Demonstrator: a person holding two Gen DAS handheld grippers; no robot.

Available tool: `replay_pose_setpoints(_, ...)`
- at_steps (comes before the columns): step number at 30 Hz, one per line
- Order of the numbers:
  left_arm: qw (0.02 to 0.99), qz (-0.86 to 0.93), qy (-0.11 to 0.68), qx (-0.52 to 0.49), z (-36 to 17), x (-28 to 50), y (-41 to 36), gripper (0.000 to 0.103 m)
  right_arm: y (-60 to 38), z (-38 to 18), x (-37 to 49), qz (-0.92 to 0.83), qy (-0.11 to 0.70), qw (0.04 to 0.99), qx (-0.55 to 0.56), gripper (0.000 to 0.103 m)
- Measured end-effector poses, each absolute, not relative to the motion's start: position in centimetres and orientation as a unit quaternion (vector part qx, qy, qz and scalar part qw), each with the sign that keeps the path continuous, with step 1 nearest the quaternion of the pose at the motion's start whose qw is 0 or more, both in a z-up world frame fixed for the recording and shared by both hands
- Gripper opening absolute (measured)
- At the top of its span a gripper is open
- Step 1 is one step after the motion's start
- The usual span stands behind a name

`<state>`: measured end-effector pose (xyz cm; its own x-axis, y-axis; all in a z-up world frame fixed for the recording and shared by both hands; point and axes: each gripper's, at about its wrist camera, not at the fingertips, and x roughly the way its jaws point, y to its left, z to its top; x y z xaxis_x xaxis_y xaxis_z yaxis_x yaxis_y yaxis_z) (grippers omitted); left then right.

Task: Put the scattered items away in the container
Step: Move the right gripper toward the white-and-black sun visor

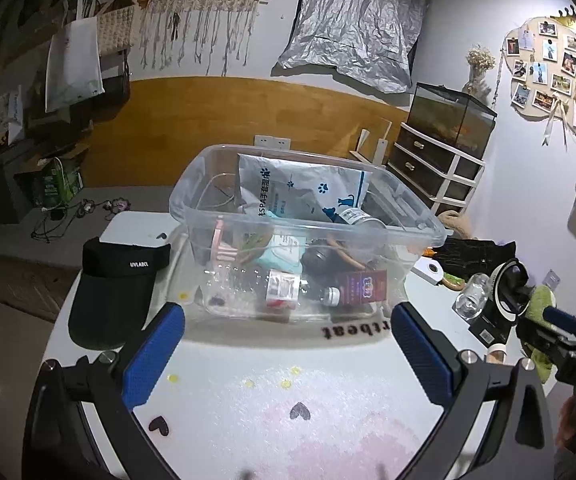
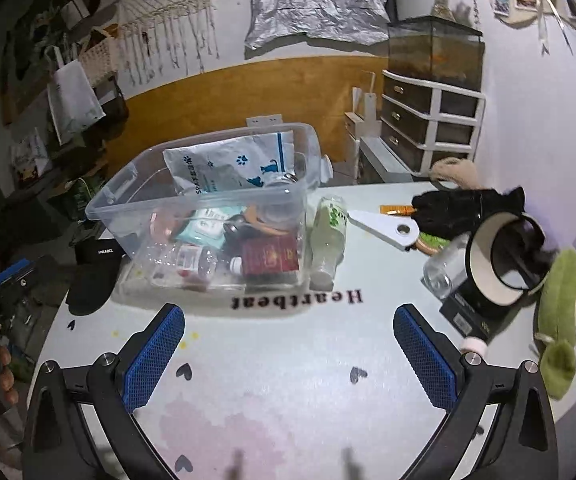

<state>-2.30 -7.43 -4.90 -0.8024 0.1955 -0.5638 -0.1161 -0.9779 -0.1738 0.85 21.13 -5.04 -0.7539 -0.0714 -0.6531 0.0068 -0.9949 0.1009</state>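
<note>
1. The left gripper hangs above the white table, its blue-padded jaws spread wide with nothing between them, just in front of the clear plastic container
2. The right gripper is also wide open and empty, above the word "Heartbeat" printed on the table
3. The container stands on the table and already holds a white pouch with blue paw prints, a small plastic bottle with red label, a dark red booklet and a pack of wipes
4. Outside the container, a pale green bottle lies just beside its right wall
5. A black visor cap lies on the left of the container
6. On the right part of the table are a green plush toy, a black-and-cream ring, a clear glass jar, a white flat tool with a hole and a black cloth
</note>
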Motion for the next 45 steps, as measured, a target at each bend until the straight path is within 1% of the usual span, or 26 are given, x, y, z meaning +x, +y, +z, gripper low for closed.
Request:
replay_pose_setpoints(8,0.084,0.944,-0.062,-0.311,-5.4,-2.4,-6.6,0.103,21.3,-4.7,1.3,-0.935,-0.04,0.015,0.353,0.103)
replay_pose_setpoints(19,0.073,0.946,-0.048,-0.313,-5.4,-1.4,-3.4,0.103,23.6,-4.1,0.2,-0.934,-0.028,0.025,0.356,0.103)
replay_pose_setpoints(29,0.063,0.946,-0.039,-0.317,-5.5,-0.9,-0.3,0.103,27.0,-4.1,-0.5,-0.929,-0.044,0.043,0.366,0.103)
replay_pose_setpoints(38,0.099,0.936,-0.029,-0.336,-6.8,-0.9,4.0,0.103,30.7,-5.9,0.2,-0.919,-0.041,0.038,0.39,0.103)
replay_pose_setpoints(45,0.133,0.924,-0.009,-0.359,-8.7,-1.7,9.0,0.103,35.3,-8.0,1.2,-0.906,-0.054,0.008,0.419,0.103)
